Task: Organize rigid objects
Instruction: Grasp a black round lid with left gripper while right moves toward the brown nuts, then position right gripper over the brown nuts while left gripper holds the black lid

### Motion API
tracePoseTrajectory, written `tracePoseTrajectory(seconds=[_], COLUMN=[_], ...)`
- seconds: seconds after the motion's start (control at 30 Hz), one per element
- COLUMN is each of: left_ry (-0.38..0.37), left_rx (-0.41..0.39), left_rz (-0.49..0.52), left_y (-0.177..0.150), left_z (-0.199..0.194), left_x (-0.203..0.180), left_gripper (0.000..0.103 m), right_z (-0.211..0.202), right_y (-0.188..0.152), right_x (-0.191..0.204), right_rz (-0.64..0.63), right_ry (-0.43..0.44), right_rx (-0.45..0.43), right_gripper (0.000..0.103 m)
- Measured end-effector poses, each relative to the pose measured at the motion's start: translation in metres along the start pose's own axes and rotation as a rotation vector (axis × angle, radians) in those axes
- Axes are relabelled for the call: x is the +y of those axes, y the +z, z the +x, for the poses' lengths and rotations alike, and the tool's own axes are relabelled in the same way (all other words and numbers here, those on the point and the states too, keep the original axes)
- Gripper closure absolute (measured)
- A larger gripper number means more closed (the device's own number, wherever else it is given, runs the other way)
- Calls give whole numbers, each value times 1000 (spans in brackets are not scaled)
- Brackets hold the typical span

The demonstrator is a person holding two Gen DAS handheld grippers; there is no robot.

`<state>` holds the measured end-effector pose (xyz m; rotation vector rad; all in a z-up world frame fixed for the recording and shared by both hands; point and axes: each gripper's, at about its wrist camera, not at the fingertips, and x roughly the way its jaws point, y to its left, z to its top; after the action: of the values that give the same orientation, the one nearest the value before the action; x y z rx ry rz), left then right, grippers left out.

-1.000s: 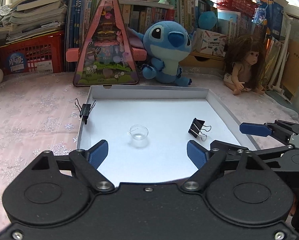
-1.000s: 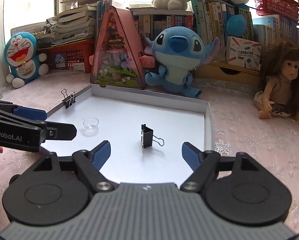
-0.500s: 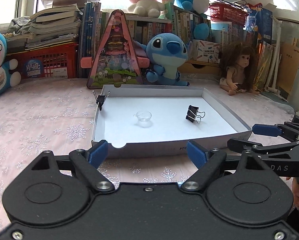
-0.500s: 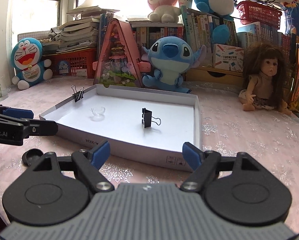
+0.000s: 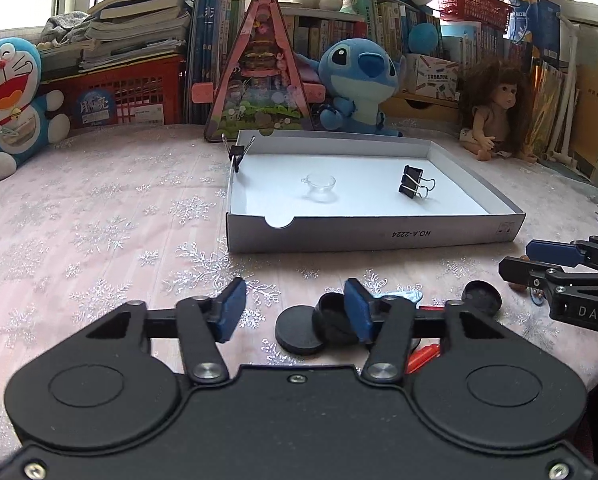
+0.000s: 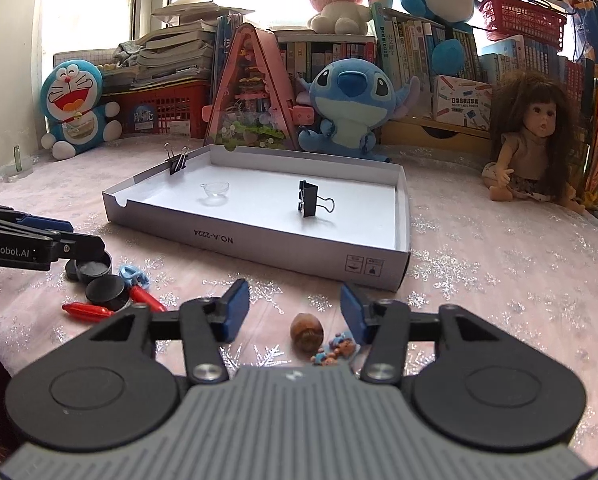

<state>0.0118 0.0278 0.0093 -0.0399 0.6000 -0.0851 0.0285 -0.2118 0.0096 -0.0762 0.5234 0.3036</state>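
While hovering low over the pink snowflake tablecloth [image 5: 99, 220], well short of the shallow white box [image 6: 259, 240] that appears to be where the items go. Left gripper [image 5: 295, 310], fingers apart and empty, with its right pad just beside a small black pot [image 5: 331, 316] and a flat black lid [image 5: 297, 330]. Right gripper [image 6: 295, 306], also spread wide and holding nothing, framing a brown nut [image 6: 307, 330] and a tiny bear charm [image 6: 335, 350] lying just beside it. Inside the box: a clear little dish [image 6: 215, 190] and a black binder clip [image 6: 309, 199] standing apart, plus a second clip [image 6: 177, 162] pinched on the left wall.

Likely trouble from here: closing on the nut and catching the charm too (the two nearly touch), or squeezing the rounded nut off-centre so it rolls away. On the left, pot and lid overlap, so a careless pinch risks nudging one into the red pieces [image 6: 87, 310] and blue ring [image 6: 133, 274] nearby. Both tools level, pointing forward toward the box, side by side and well apart.
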Motion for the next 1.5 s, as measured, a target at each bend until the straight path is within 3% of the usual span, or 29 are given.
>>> tracePoseTrajectory(seconds=[0.13, 0.53, 0.8, 0.97, 1.2, 1.33, 1.5], left_ry=[10, -17, -57, -85, -73, 2, 11], left_rx=[-8, 5, -46, -6, -4, 12, 32], left_rz=[-10, 54, 116, 160, 170, 216, 160], left_y=[-2, -11, -11, -15, -18, -20, -19], left_z=[-5, -10, -17, -13, -12, -12, -11], left_x=[6, -2, -15, -24, -24, -14, -1], left_gripper=[68, 69, 68, 68, 67, 66, 66], right_z=[-4, 2, 4, 5, 5, 5, 5], right_y=[-2, -10, -13, -13, -14, -13, -12], right_x=[0, -2, 0, 0, 0, -1, -2], right_rz=[0, 3, 16, 16, 18, 18, 22], right_ry=[1, -7, 6, 5, 6, 1, -1], right_rx=[-2, 39, 51, 51, 51, 49, 47], right_gripper=[69, 69, 68, 66, 65, 64, 64])
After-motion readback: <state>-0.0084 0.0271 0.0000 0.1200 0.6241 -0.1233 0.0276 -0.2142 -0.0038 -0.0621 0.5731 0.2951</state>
